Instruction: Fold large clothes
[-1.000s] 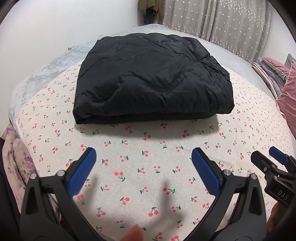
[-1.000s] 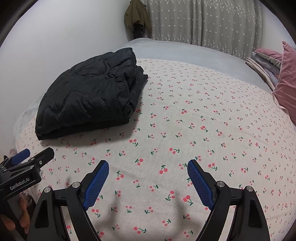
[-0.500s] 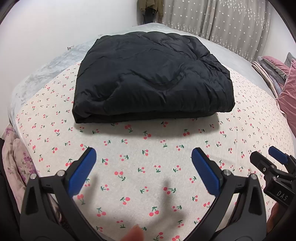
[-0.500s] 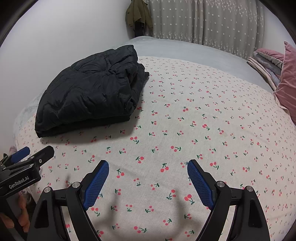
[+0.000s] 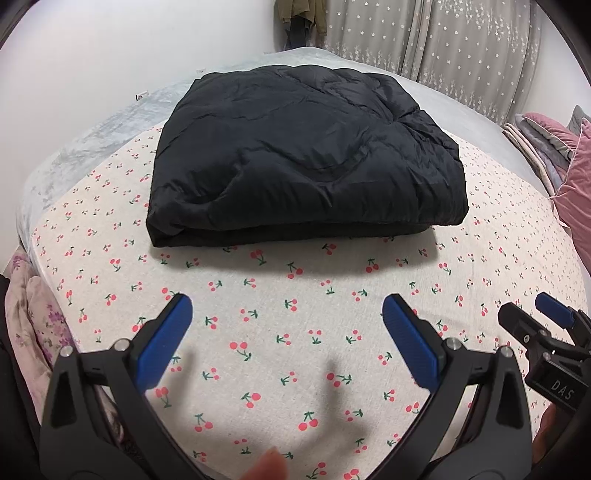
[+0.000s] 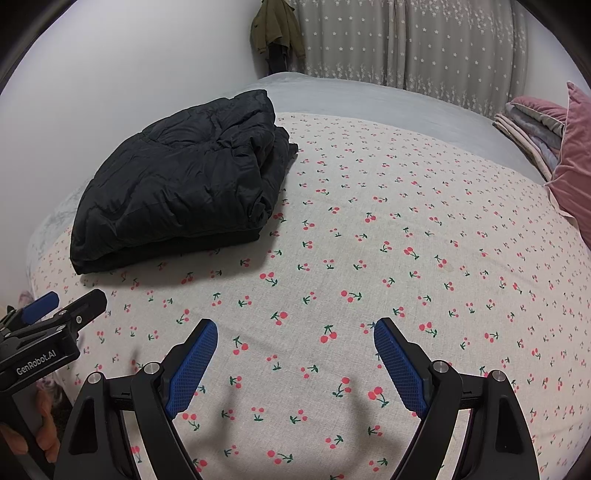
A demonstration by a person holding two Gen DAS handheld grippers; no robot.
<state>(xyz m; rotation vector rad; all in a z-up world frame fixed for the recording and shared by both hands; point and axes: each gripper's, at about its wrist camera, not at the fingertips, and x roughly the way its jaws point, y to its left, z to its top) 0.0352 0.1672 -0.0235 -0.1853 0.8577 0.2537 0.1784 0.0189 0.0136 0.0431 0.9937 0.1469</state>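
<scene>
Nothing has shifted since the earlier frames: both tools hang where they were and the bundle lies as it did. At the bottom of the left wrist view the left hand-held gripper stands wide with nothing between its blue ribbed pads, and at the bottom of the right wrist view the right hand-held gripper is spread just as wide and just as empty; each also shows at the lower edge of the other's view. Beyond them, in the middle of the left view and at the left of the right view, the black quilted puffy jacket rests on the bed as a thick folded rectangle, apart from both tools. The fold looks finished, so the risk, as I judge it, lies in any further handling: the padding is springy and slippery, and a pinch on the top layer alone could lift that layer and let the stack slide open, most likely at its right-hand end, where loose edges bunch. A push at its near edge could skew it toward the bed's left side. Under it all lies the cream bedsheet printed with red cherries, over a pale grey blanket farther back. At the right edge sit a dusty-pink velvet pillow and folded bedding; at the top hang grey star-patterned curtains and an olive coat against the white wall.
</scene>
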